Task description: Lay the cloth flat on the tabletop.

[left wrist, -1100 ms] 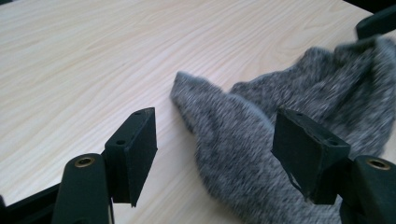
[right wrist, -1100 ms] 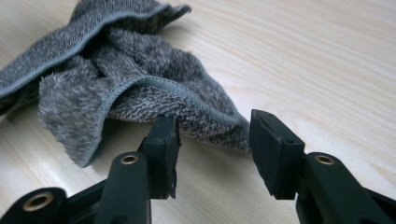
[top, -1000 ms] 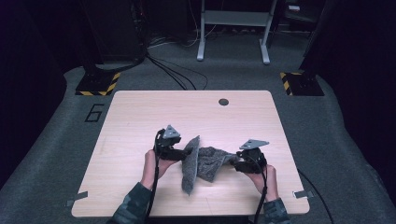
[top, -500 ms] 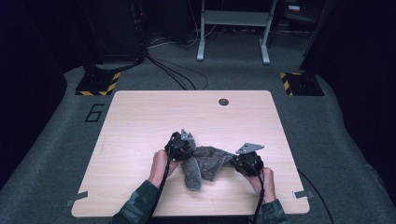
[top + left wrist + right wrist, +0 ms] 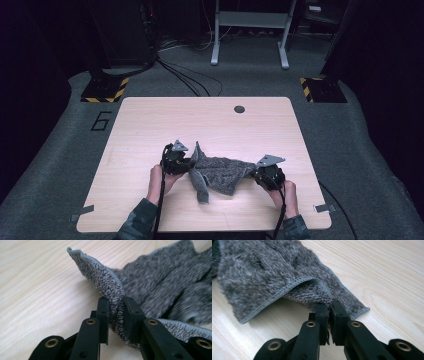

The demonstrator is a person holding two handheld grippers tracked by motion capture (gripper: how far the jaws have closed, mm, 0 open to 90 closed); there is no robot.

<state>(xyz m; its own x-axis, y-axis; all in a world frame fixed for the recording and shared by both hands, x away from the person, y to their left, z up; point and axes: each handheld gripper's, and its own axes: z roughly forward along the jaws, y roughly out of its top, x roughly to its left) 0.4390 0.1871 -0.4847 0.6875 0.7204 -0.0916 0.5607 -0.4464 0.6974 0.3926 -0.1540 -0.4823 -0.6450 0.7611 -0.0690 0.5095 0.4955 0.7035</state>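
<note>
High view, table: wooden table (image 5: 150, 125), grey towel (image 5: 220, 172) lay bunched near front edge.
Left gripper (image 5: 186, 164): clamped on towel's left edge, fold pinched between jaws.
Right gripper (image 5: 256, 175): jaws had just been closing, pinched tight on towel's right hem.

surface: light wooden table (image 5: 150, 125) | on it: crumpled grey towel (image 5: 220, 170) near front edge

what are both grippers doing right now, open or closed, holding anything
Left gripper: closed on an edge of the grey speckled terry cloth.
Right gripper: closed on the opposite edge of the same cloth.
</note>
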